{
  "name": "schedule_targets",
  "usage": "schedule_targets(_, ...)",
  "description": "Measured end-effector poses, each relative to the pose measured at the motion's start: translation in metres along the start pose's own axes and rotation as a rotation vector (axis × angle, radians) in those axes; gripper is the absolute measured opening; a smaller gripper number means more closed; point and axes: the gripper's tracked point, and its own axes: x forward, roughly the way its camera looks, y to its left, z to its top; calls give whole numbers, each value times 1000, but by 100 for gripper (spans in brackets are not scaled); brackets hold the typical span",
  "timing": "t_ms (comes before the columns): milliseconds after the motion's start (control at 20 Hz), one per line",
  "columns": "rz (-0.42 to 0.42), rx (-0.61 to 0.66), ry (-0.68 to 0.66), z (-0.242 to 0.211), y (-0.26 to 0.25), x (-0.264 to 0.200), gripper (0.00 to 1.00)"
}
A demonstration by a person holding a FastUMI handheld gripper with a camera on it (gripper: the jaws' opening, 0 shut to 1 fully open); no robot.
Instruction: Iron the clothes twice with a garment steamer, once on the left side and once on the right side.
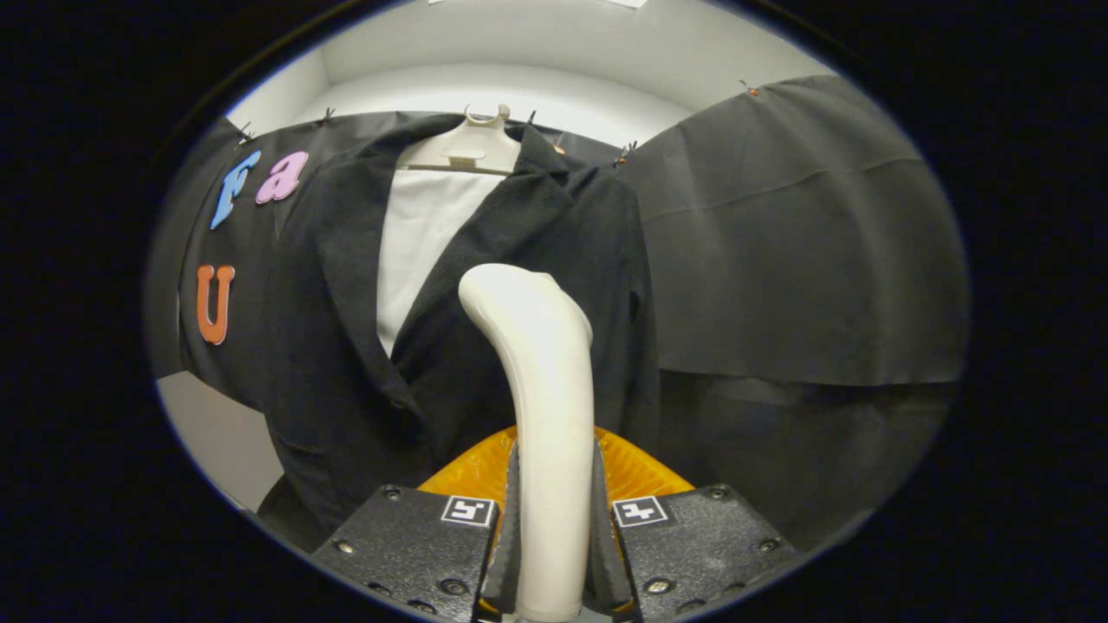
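Grip: while the steamer (538, 407) is carried, its pale handle is clamped between the two fingers (509, 528), one pressed on each side, so the gripper (554, 536) is closed on it; the hold is judged firm and should be kept unchanged throughout the pass.
Steamer head: an orange ribbed part (636, 472) is seen just behind the handle, near the fingers; the steam face itself cannot be told from this view.
Jacket: a dark jacket (537, 234) over a white shirt (420, 242) is hung beyond the steamer, with the handle's top set against the front panel that lies to the shirt's right as seen.
Hanger: a pale hanger (472, 143) is found above the steamer, at the jacket's collar.
Stroke: a slow, straight pass along one front panel is advised, the head kept close to the cloth.
Risk: the lapel could be dragged or the hanger set swinging if pressed hard.
Remaining: the other side is judged still to be done.
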Motion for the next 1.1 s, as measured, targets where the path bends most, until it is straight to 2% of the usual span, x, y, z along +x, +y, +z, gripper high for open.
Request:
schedule_targets(600, -48, 7, 118, -55, 4, -19, 37)
schedule_targets(850, -55, 8, 166, -69, 4, -19, 37)
schedule_targets(1100, -48, 5, 214, -103, 5, -21, 37)
